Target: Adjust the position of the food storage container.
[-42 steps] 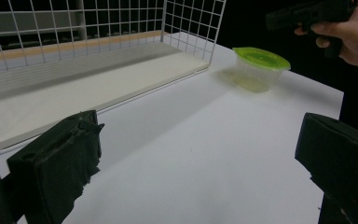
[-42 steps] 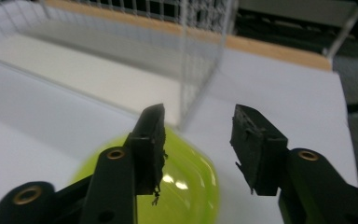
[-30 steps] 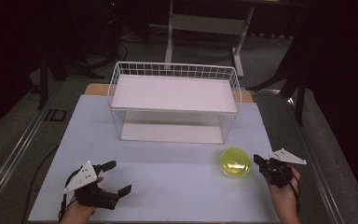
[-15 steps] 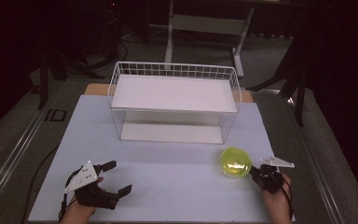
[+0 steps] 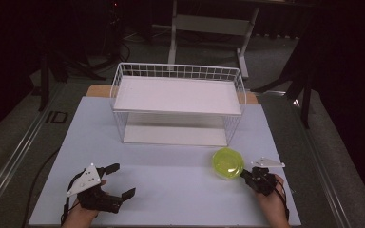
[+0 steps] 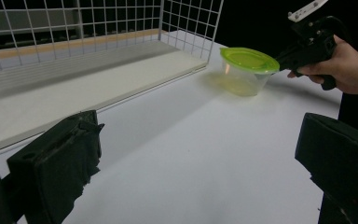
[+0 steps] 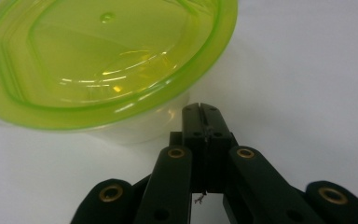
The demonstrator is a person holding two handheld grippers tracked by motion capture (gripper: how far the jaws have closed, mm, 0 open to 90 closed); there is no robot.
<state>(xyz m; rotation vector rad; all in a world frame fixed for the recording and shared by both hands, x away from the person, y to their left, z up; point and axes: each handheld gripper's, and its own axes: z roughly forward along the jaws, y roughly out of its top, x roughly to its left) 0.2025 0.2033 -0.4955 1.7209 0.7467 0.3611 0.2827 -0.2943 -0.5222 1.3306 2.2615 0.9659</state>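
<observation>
A white worktop (image 5: 180,166) carries a white wire basket (image 5: 178,102) at its far middle, with a flat white board laid across its top and another on its floor. Near the right side of the worktop, just in front of the basket's right corner, stands a clear plastic container with a yellow-green lid (image 5: 228,163); the lid is on.

The right gripper (image 5: 247,174), held in the person's right hand (image 5: 271,199), lies low at the near right with its tip just beside the container's near right rim. In the right gripper view its jaws are pressed together, with nothing between them, right under the lid's overhanging edge; whether they touch the container cannot be told.

The left gripper (image 5: 116,179), in the left hand (image 5: 83,213), rests at the near left of the worktop, well apart from the container. Its jaws stand wide apart, holding nothing, and point toward the basket and container
</observation>
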